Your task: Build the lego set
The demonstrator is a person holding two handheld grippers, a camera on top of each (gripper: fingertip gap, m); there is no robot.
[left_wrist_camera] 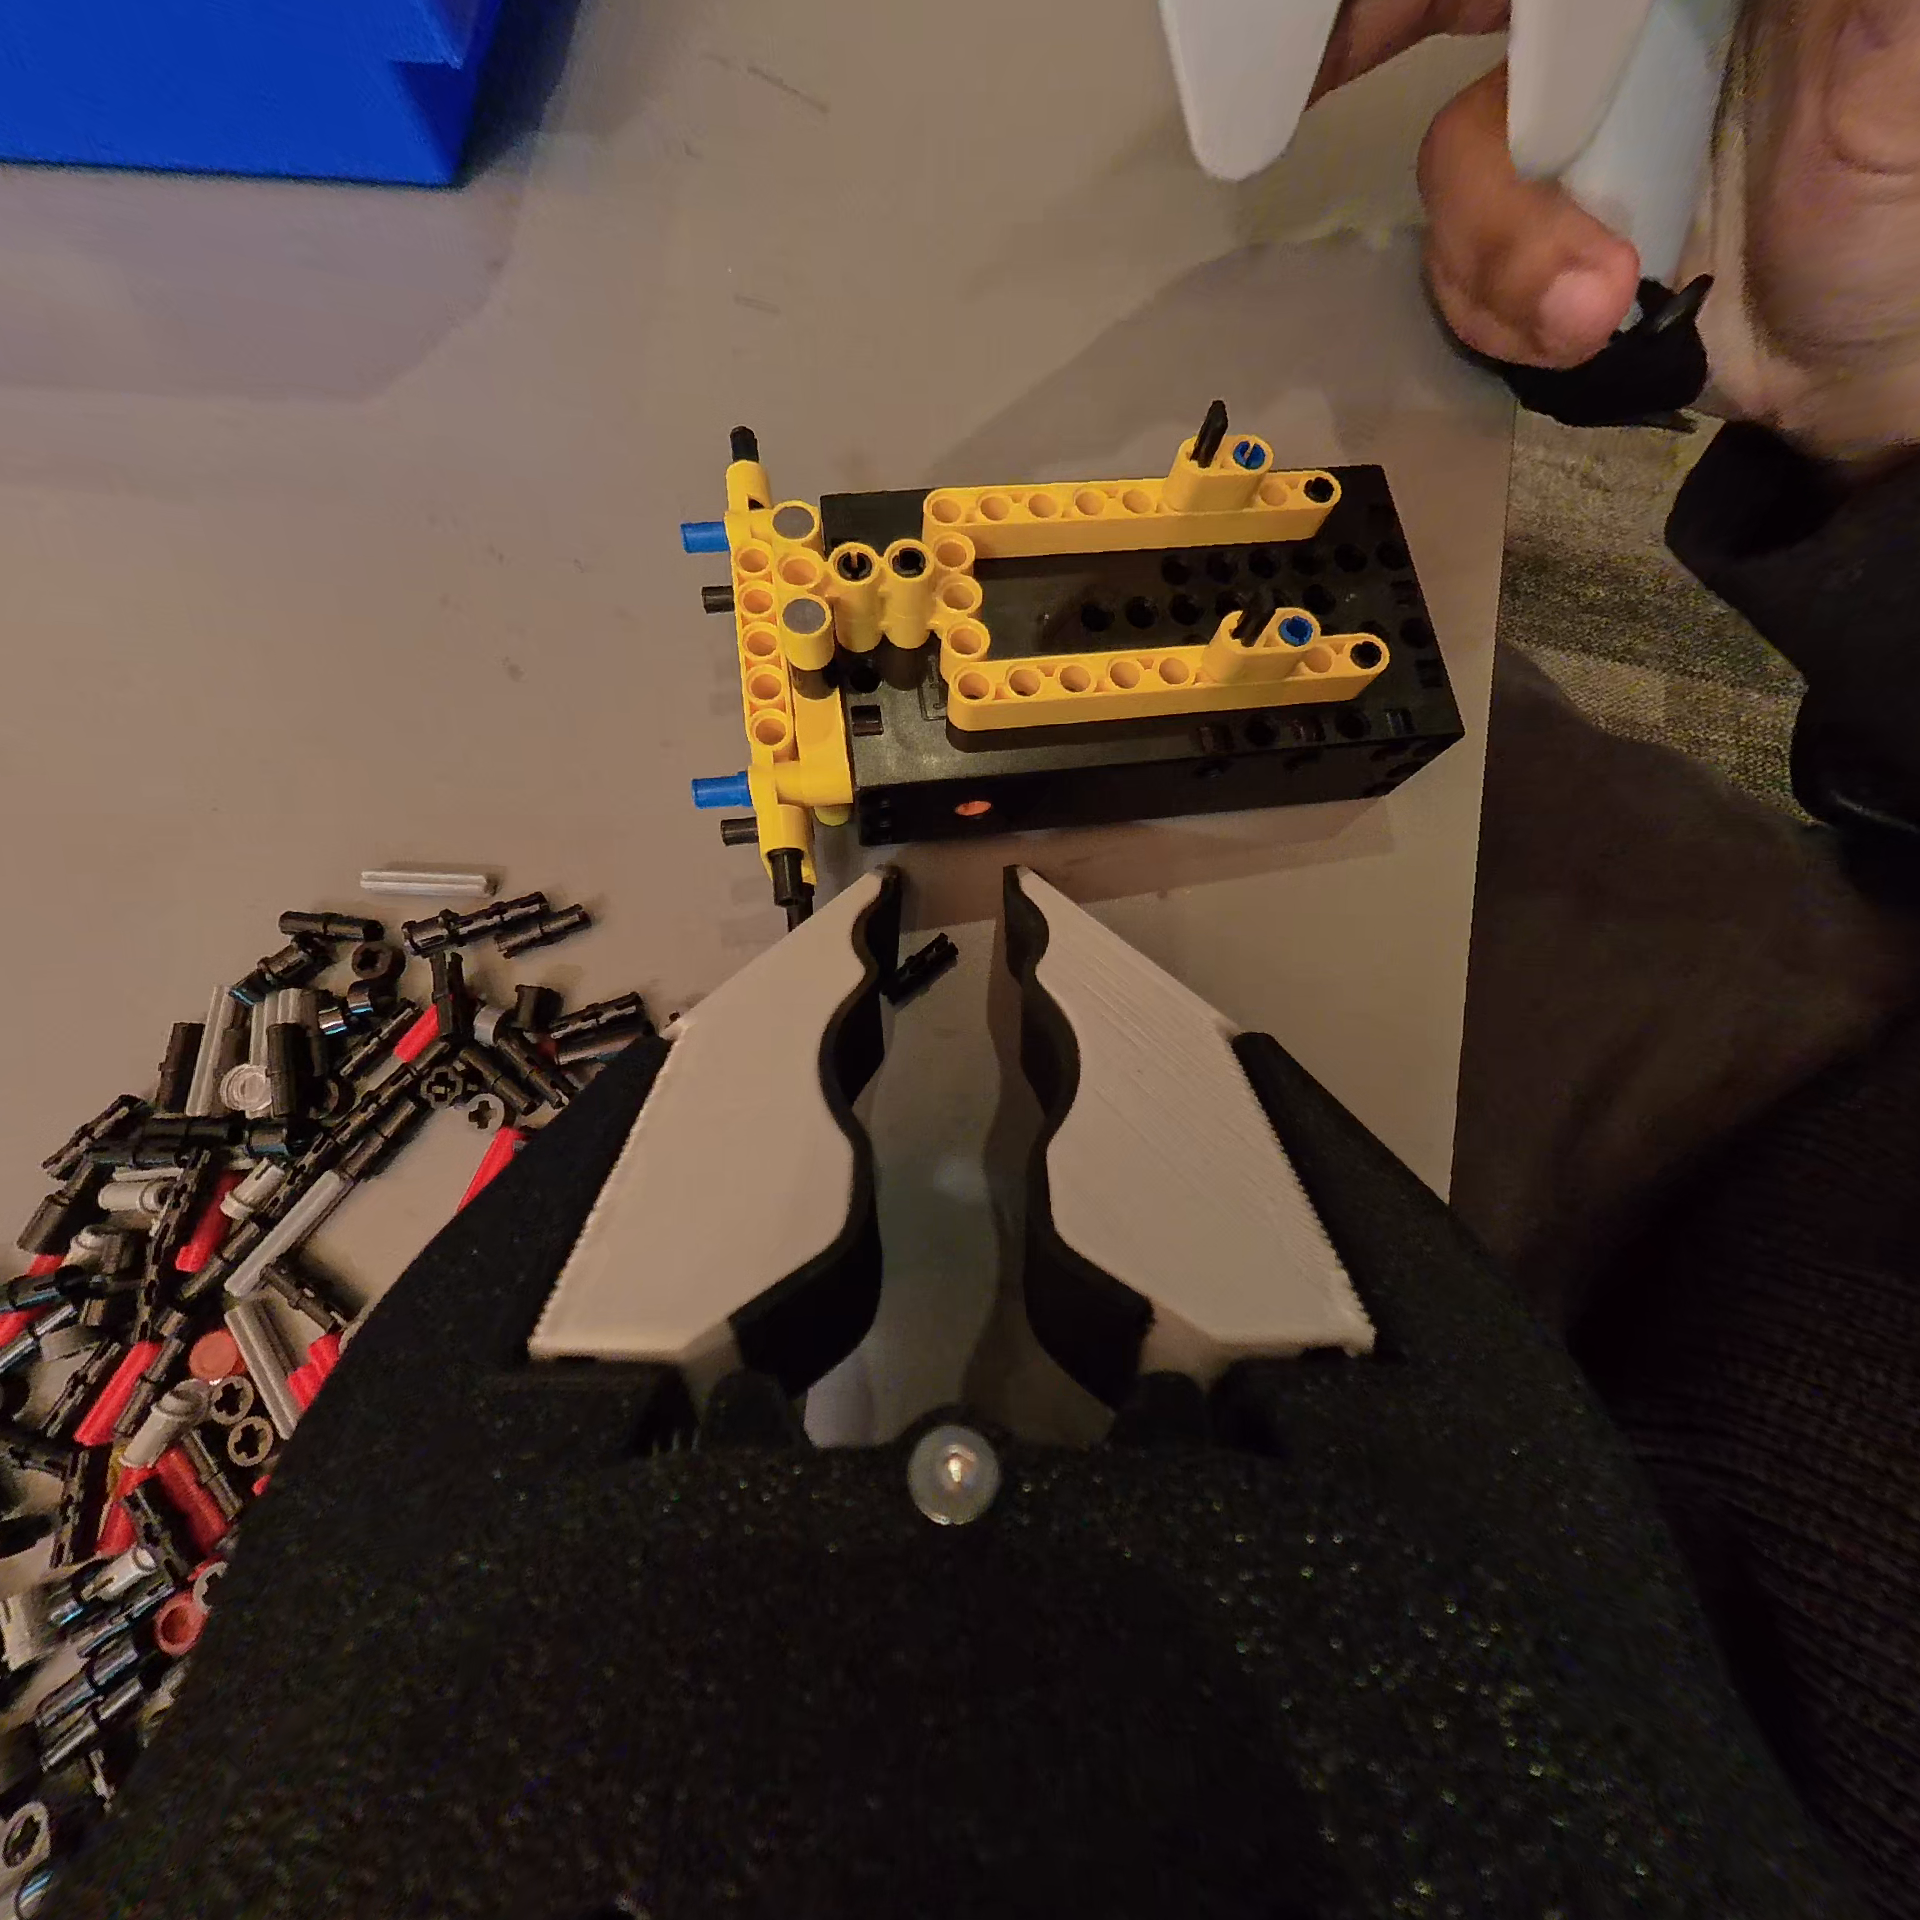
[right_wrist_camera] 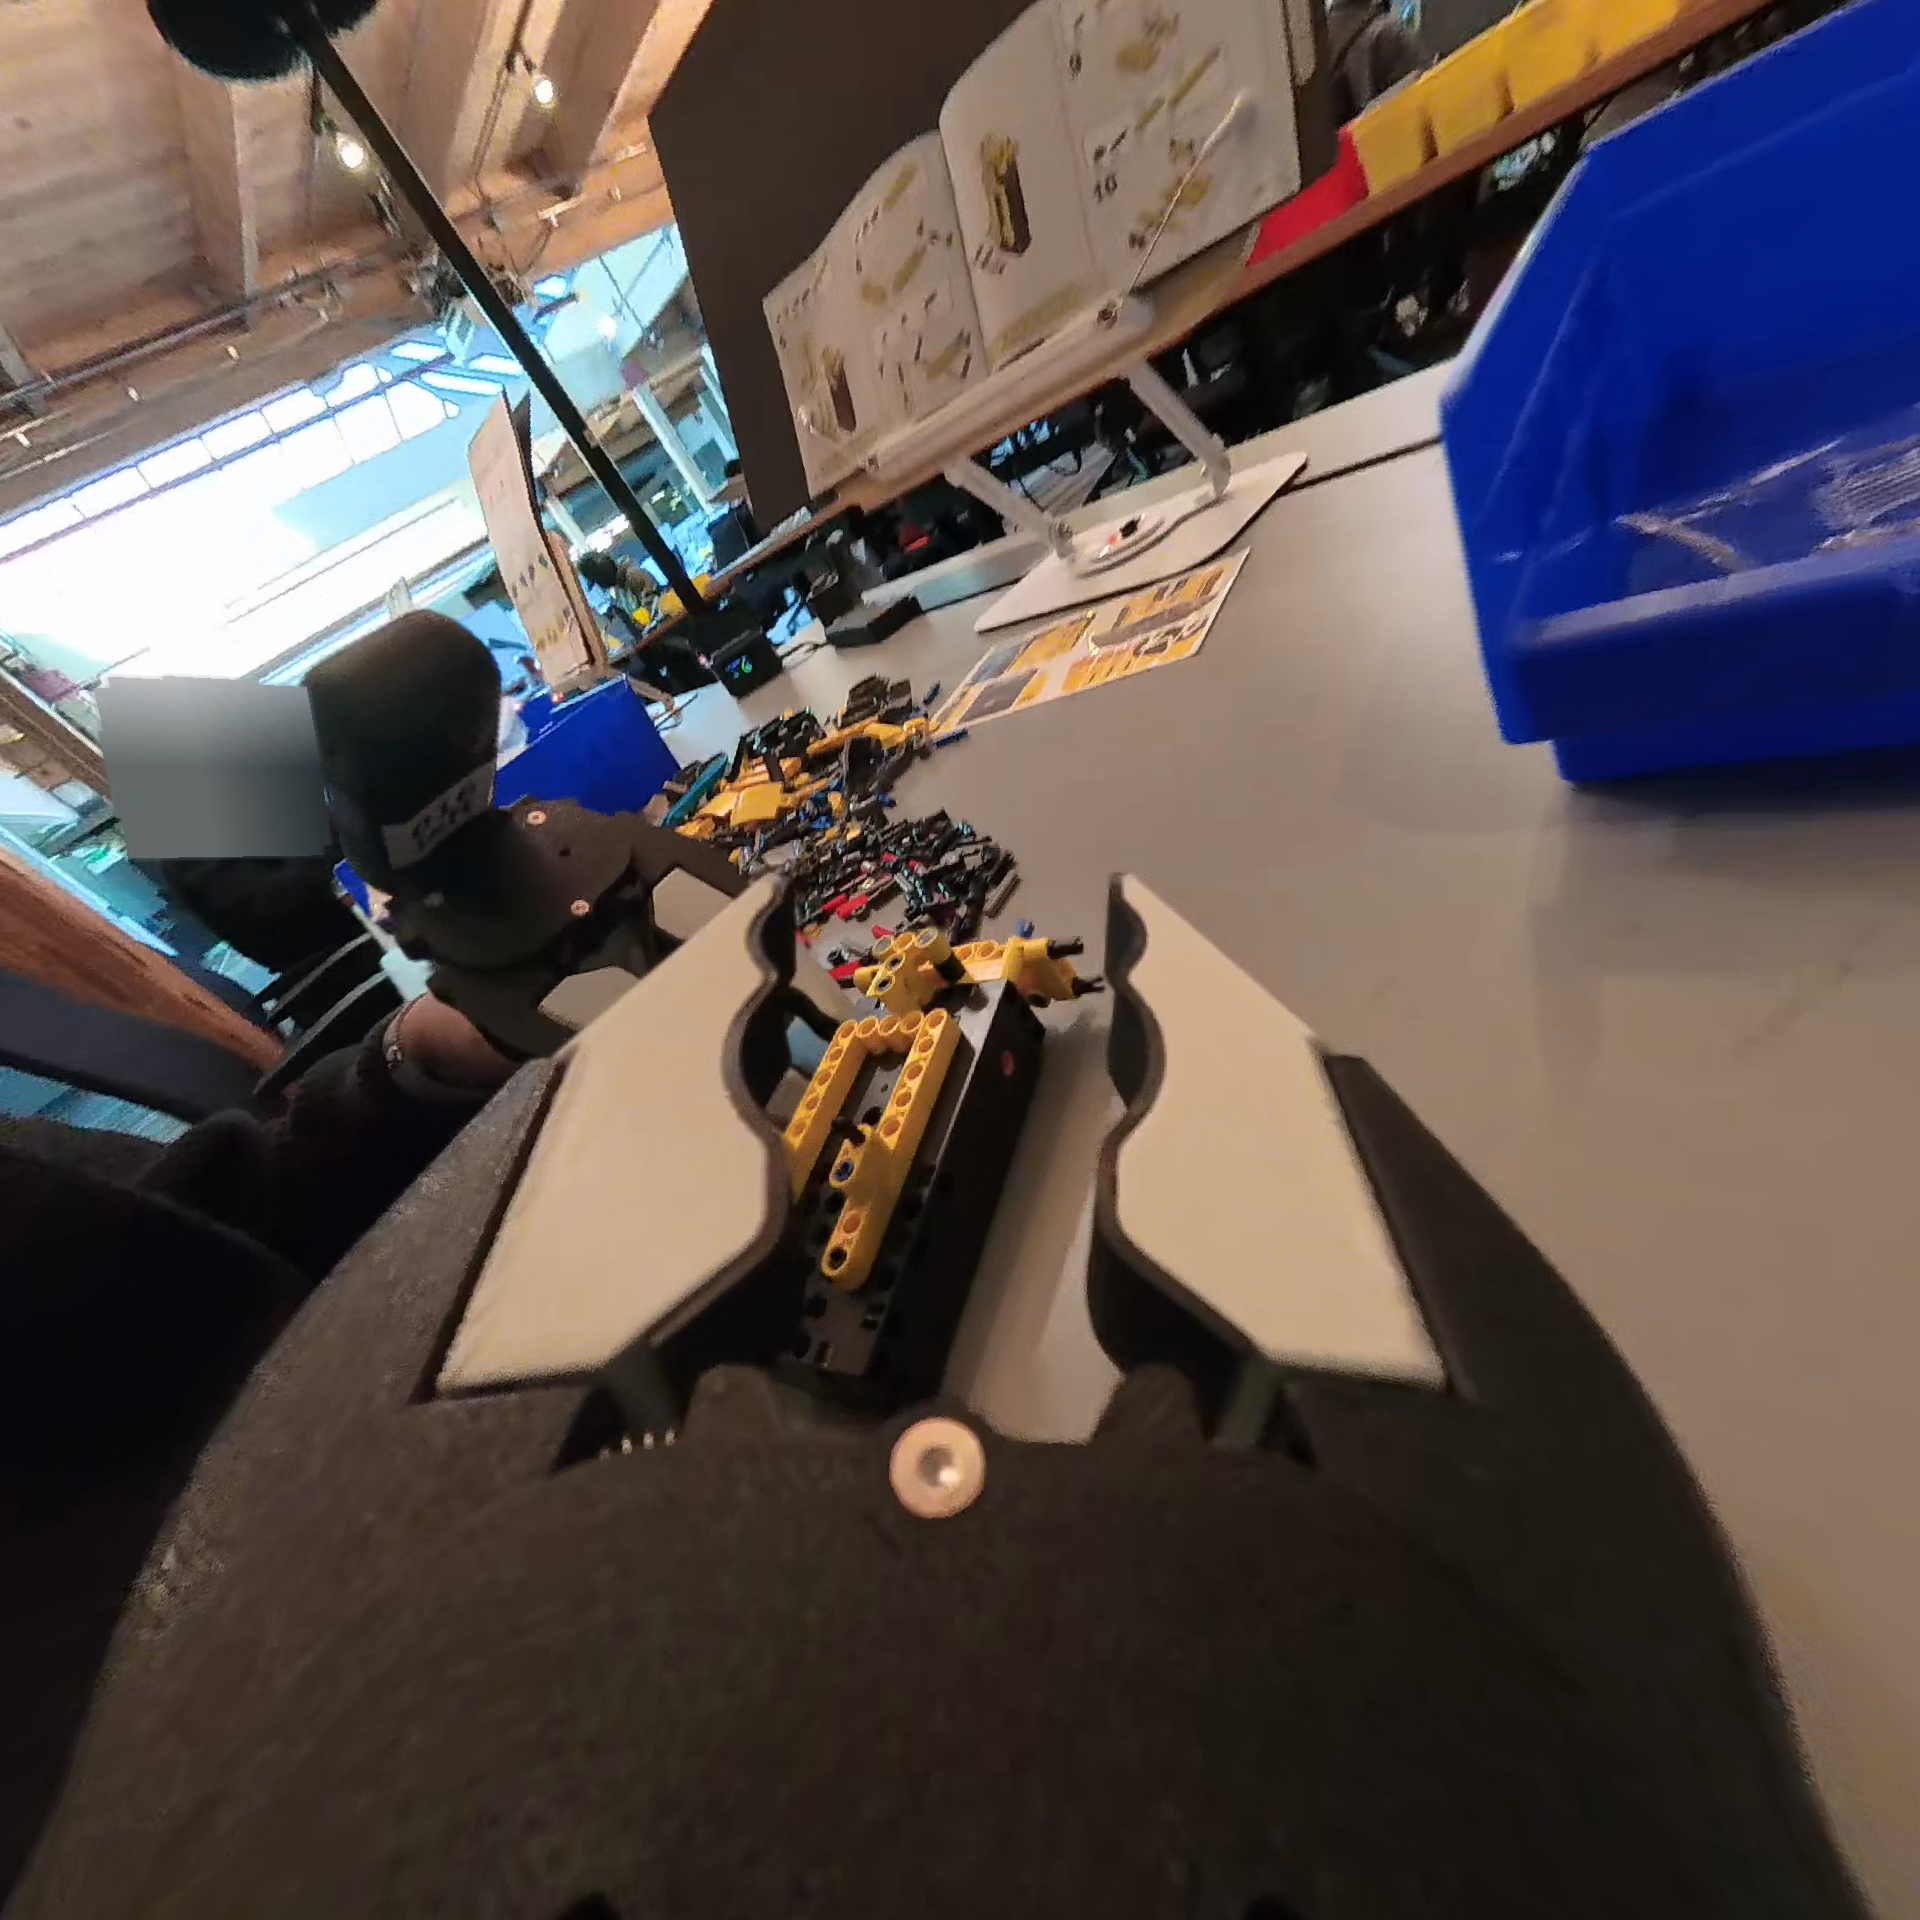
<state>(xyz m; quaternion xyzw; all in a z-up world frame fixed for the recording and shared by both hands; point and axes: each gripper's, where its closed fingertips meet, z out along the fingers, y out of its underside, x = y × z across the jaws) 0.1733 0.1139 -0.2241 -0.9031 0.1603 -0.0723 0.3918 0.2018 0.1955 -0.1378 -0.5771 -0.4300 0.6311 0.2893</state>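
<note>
A blue bin [right_wrist_camera: 1704, 499] stands on the grey desk [right_wrist_camera: 1351, 831] to the right of the right gripper [right_wrist_camera: 940, 956]; something pale and blurred lies inside it, too unclear to name. In the left wrist view only a corner of the blue bin [left_wrist_camera: 239, 83] shows, at the top left, and its inside is out of sight.

The black block with yellow beams [left_wrist_camera: 1091, 644] sits on the desk close to the desk's edge, blue and black pins sticking out of its yellow end frame. The left gripper [left_wrist_camera: 945, 883] points at the block's long side, its fingers [left_wrist_camera: 769, 1091] set a narrow gap apart and holding nothing; their tips lie just short of the block. A small black pin [left_wrist_camera: 920, 966] lies on the desk in the gap, close against the left finger. A loose heap of pins and axles [left_wrist_camera: 208, 1195], black, grey and red, lies to the left of this gripper.

The right gripper's fingers [right_wrist_camera: 613, 1174] are spread wide, with the same block [right_wrist_camera: 914, 1164] lying lengthwise between them; no contact with it can be seen. Beyond it, more loose parts [right_wrist_camera: 831, 790] spread over the desk, and an open instruction booklet [right_wrist_camera: 1039, 229] rests on a white stand [right_wrist_camera: 1132, 520].
</note>
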